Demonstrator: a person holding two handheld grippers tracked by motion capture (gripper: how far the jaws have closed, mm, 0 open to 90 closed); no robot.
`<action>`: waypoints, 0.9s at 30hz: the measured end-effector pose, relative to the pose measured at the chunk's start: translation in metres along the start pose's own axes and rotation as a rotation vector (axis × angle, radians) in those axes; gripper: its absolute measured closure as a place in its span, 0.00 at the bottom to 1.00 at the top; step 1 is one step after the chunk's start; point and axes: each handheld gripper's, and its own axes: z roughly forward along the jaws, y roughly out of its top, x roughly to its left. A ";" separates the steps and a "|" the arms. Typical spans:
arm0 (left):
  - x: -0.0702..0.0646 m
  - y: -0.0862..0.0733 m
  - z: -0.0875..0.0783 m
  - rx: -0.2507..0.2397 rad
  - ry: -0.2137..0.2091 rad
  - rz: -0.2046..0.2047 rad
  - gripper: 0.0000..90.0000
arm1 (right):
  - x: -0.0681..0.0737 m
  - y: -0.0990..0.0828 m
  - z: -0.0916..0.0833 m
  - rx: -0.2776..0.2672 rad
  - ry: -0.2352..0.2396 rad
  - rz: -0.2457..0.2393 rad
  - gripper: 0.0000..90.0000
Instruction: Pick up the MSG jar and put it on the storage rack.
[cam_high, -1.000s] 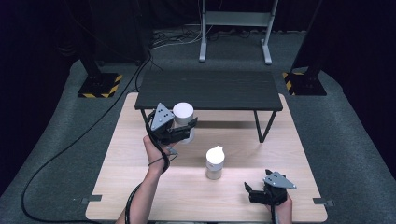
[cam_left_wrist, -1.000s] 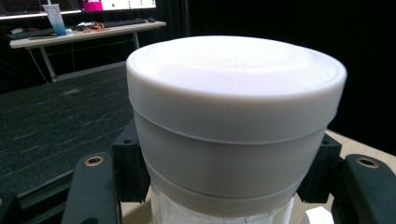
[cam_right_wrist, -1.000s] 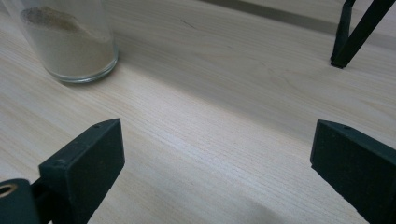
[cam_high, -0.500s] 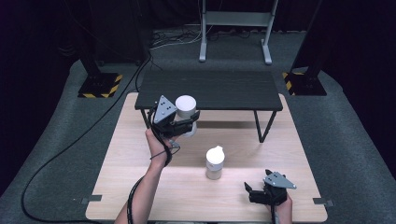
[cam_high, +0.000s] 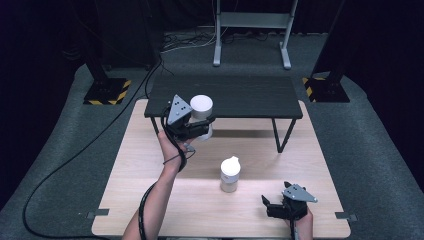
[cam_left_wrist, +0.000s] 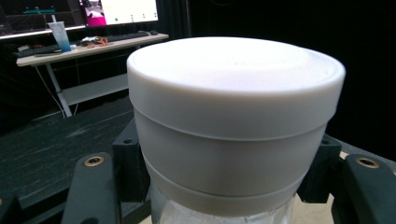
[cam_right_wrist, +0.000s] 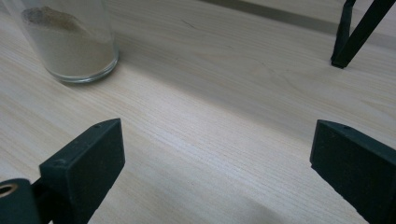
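The left gripper (cam_high: 197, 127) is clamped on a white-capped jar (cam_high: 201, 107), its jaws pressing the body just under the broad cap. In the left gripper view the white cap (cam_left_wrist: 233, 88) stands level above the jaws with clear glass showing below it, so the jar's long axis is upright. Seen from above, the jar hangs in the air at the near edge of the low black shelf (cam_high: 240, 97), toward that shelf's left end, with its cap about level with the shelf top. The shelf surface lies just beyond the jar, away from the person, so the coming move looks like a short carry forward over the edge and then a set-down, with the jar kept upright so that its base lands flat.

The right gripper (cam_high: 272, 206) rests low on the wooden table (cam_high: 140, 150), in front of the shelf and well off to its right end, jaws spread wide with nothing between them. A second jar (cam_high: 230, 174), holding pale powder, stands on the table in front of the shelf's middle; in the right gripper view its glass base (cam_right_wrist: 70, 46) sits ahead of the left jaw. The right hand is plainly the nearer one to it.
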 end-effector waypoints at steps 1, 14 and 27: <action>0.001 0.001 0.001 -0.002 -0.001 -0.002 0.39 | 0.000 0.000 0.000 0.000 0.000 0.000 0.03; 0.005 0.009 0.009 -0.004 0.012 -0.014 0.39 | 0.001 0.000 0.000 0.001 -0.002 -0.002 0.03; 0.008 0.021 0.015 -0.015 0.008 -0.018 0.39 | 0.001 0.001 0.000 0.005 0.000 -0.004 0.03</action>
